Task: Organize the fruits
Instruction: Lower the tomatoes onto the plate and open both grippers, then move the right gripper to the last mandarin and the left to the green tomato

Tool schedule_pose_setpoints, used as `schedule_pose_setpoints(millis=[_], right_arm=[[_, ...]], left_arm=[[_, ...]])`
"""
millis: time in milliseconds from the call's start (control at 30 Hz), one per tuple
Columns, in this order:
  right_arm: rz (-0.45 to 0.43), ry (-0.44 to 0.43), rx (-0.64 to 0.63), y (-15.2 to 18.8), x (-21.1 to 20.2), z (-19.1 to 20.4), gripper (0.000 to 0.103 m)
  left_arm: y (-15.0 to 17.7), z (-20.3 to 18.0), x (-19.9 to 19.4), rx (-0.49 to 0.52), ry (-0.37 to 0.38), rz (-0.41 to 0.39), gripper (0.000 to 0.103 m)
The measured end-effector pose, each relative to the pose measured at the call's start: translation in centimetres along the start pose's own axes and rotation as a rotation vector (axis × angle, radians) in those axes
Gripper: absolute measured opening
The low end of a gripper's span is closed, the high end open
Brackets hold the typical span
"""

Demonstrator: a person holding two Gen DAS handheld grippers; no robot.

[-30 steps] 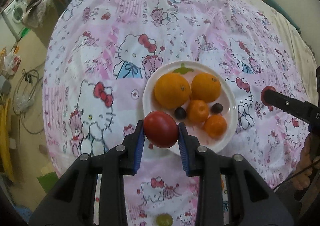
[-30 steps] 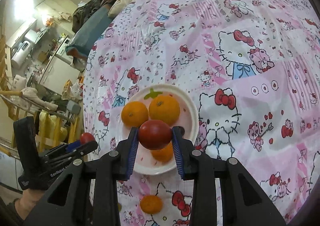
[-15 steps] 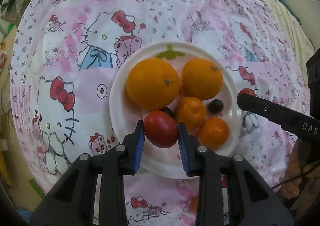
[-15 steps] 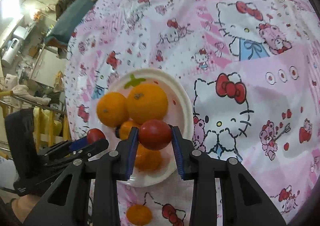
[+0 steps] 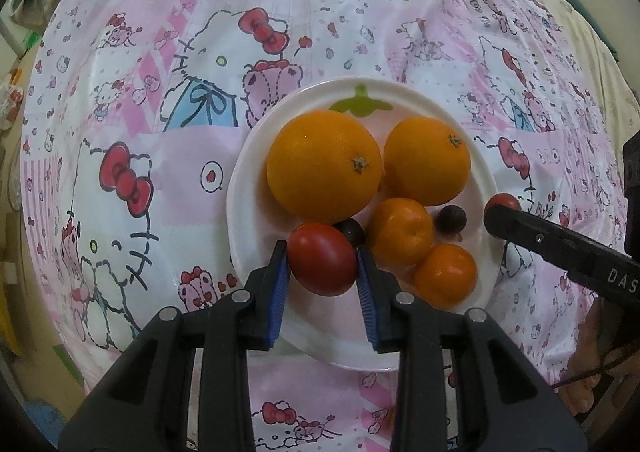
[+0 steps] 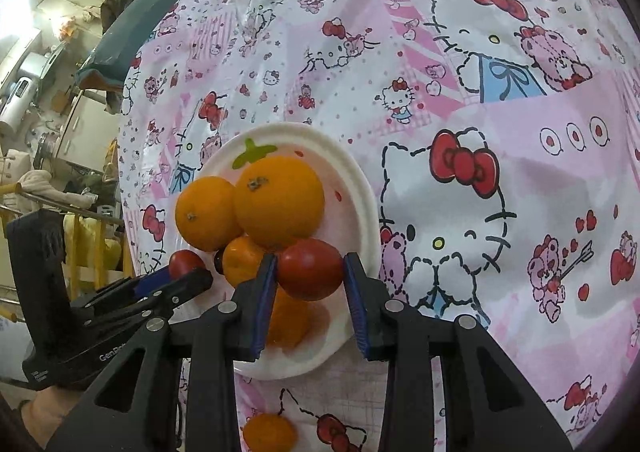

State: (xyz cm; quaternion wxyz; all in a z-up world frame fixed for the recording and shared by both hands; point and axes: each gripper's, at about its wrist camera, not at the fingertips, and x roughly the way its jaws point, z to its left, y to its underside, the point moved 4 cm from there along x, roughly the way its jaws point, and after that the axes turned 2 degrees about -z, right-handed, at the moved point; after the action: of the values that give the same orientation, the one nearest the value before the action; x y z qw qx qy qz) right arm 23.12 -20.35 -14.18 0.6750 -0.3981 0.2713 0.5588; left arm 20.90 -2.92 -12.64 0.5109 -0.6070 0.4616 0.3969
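Both grippers are lowering tomatoes onto the plate (image 5: 256,180).
Left gripper (image 5: 322,268) and right gripper (image 6: 309,272) are each clamping a tomato; release gently into bare gaps beside the oranges (image 5: 324,166).

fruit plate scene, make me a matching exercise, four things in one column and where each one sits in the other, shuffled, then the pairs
Things:
1. left gripper's tomato
2. right gripper's tomato
3. two big oranges
4. loose mandarin

Places:
A. on the cloth, off the plate, near the bottom edge of the right wrist view
B. side by side at the plate's far half, by the green leaf mark
C. between blue-padded jaws over the plate's near left part, left wrist view
D. between blue-padded jaws, centre of the right wrist view

Pairs: 1-C, 2-D, 3-B, 4-A
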Motion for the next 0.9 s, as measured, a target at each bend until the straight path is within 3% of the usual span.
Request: schedule_pose_setpoints(millis=[533, 600, 667, 700, 733, 800, 900], right_arm=[[-0.009, -0.014, -0.001, 0.0, -0.2, 0.6, 0.038], [-0.013, -0.018, 0.004, -0.1, -0.4, 0.7, 0.042], [-0.023, -0.022, 0.012, -0.1, -0.6, 0.7, 0.056], [-0.026, -0.023, 0.014, -0.2, -0.7, 0.7, 0.058], [-0.026, -0.025, 0.016, -0.2, -0.8, 0.7, 0.058], [-0.03, -0.023, 0.017, -0.3, -0.9, 0.7, 0.058], [-0.027, -0.023, 0.019, -0.3, -1.0, 0.8, 0.058]], left_arm=[[0.2, -0.9, 0.1, 0.035, -0.009, 0.012, 0.029], [0.2, -1.1, 0.2, 0.041, -0.009, 0.015, 0.029], [0.3, -1.2, 0.3, 0.047, -0.009, 0.016, 0.029], [0.3, -1.2, 0.3, 0.049, -0.011, 0.016, 0.034], [0.2, -1.2, 0.2, 0.049, -0.014, 0.015, 0.05], [0.2, -1.2, -0.1, 0.039, -0.009, -0.004, 0.065], [-0.1, -1.1, -0.6, 0.043, -0.011, -0.025, 0.068]])
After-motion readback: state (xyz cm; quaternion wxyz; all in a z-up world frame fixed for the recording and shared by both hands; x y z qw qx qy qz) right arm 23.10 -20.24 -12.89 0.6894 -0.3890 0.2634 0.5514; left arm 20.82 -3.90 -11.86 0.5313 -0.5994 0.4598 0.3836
